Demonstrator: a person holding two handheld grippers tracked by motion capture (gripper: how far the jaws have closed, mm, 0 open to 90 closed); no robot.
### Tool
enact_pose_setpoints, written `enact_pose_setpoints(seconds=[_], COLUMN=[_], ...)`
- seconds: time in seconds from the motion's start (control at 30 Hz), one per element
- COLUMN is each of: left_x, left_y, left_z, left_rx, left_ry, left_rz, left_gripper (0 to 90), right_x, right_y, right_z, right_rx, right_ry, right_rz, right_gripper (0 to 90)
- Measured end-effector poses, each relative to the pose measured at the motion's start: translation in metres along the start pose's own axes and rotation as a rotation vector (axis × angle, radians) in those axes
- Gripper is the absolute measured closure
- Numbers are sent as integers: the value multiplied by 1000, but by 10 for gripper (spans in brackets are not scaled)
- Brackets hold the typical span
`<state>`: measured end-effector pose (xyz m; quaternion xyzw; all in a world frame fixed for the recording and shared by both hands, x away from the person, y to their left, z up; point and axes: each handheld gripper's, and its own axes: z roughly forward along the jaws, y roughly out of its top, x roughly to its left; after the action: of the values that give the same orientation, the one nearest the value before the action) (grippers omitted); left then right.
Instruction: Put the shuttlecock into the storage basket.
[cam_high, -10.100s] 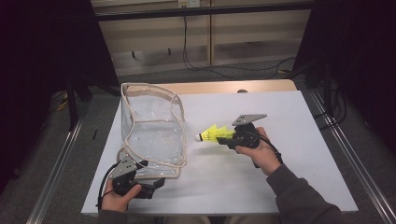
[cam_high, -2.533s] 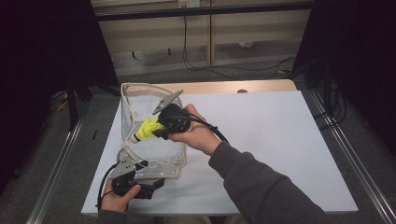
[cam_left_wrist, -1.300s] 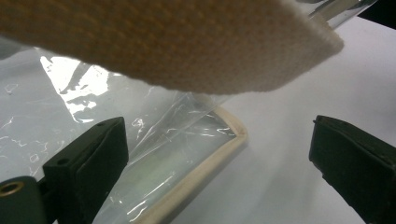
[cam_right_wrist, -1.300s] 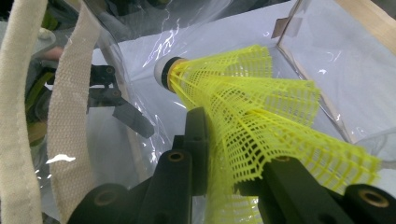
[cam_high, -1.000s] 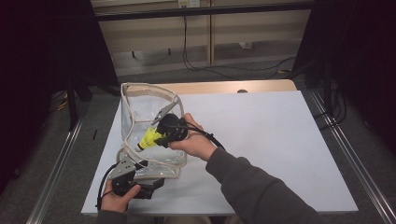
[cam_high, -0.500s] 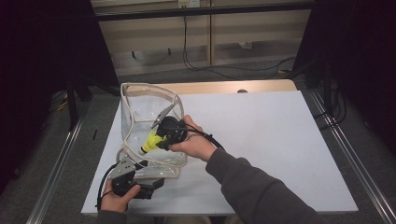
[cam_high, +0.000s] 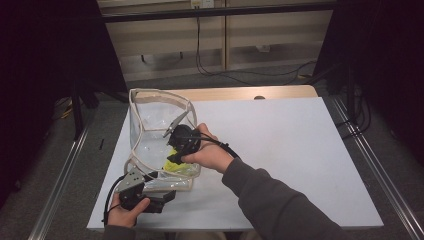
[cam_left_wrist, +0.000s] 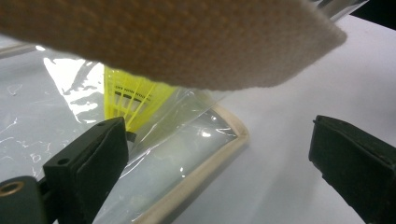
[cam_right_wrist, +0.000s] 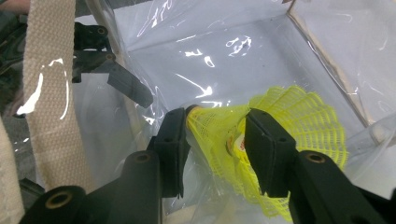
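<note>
right gripper reaching down inside the clear plastic bag, jaws just opening, loose around two stacked yellow shuttlecocks on the bag floor. left gripper spread wide beside the bag's rim.

- One clear plastic bag with cream fabric edging, standing open.
- Yellow shuttlecocks: at least two, nested together inside the bag; the exact number is hard to tell.
- Two claws: the left claw and the right claw.
- One white desk.
</note>
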<state>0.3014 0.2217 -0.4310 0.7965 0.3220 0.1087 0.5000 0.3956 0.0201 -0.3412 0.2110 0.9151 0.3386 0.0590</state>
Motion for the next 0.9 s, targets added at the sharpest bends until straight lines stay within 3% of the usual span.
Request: enact_pose_setpoints(seconds=[0.3,0.9], left_x=[-1,-1], left_y=[0,0], left_z=[0,0], left_rx=[2,7], left_ry=[3,2], left_rz=[-1,2], left_gripper=[47,46], right_x=[2,-5], right_y=[1,-9], right_z=[-11,-44], right_rx=[-1,-81], right_ry=[-1,27], right_rz=[-1,28], right_gripper=[532,376])
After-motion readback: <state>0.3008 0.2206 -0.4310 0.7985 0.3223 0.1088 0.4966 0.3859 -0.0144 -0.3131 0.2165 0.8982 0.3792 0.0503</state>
